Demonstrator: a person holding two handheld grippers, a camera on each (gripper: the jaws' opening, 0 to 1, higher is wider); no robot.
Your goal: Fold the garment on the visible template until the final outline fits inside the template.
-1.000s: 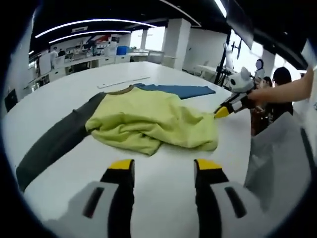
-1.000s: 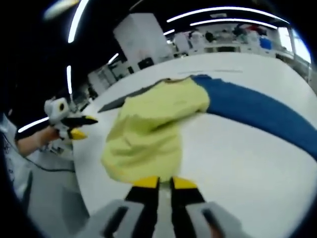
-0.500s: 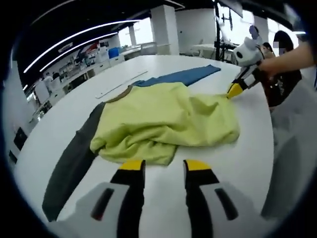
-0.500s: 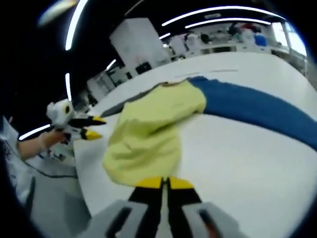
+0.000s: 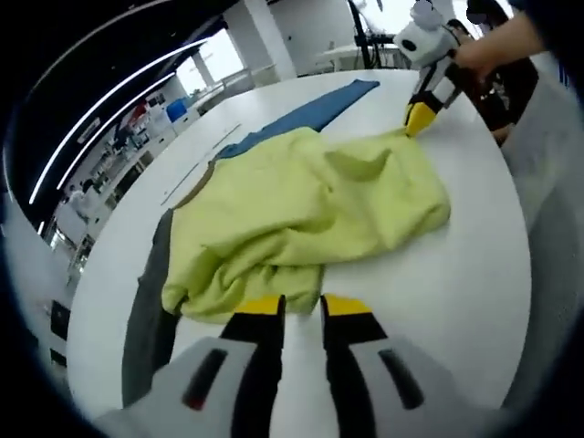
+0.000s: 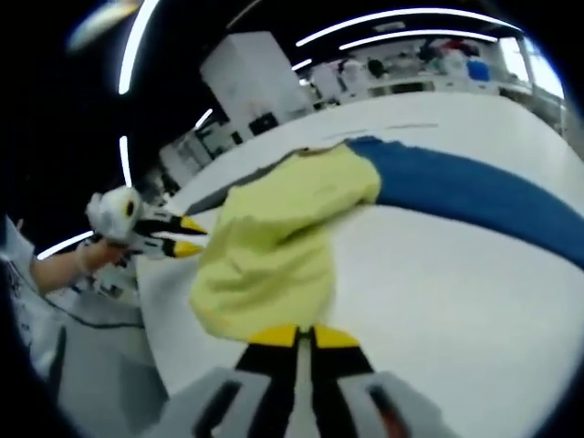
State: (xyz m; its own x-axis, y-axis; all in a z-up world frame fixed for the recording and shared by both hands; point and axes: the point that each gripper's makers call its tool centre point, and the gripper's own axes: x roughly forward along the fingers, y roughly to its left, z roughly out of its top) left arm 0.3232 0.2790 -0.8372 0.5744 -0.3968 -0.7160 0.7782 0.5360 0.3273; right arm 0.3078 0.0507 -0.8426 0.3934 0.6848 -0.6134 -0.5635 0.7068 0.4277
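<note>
Item: garment (image 5: 301,214), one piece. Body yellow-green; one sleeve dark grey (image 5: 146,315), the other blue (image 5: 306,109). It is laid rumpled on the white table (image 5: 456,292), the body bunched into loose folds, the two sleeves trailing out flat to opposite sides. No template outline can be made out under or around it.

Left gripper (image 5: 299,304): jaws are held nearly closed, a narrow gap left between the yellow tips; they are set just at the near hem of the yellow body. Whether cloth is pinched cannot be told.

Right gripper (image 6: 303,336): jaws are brought together, tips almost touching, at the near edge of the yellow body. A hold on the hem is judged likely but is not shown plainly. In the left gripper view this gripper is seen at the far corner of the garment, carried by a person's hand.

Handling, as judged: light, soft, limp knit; no stiffness is to be expected, and it will drape and drag. Best taken at hem corners and sleeve ends, both layers pinched together, and lifted low so that folds are not dragged askew.
</note>
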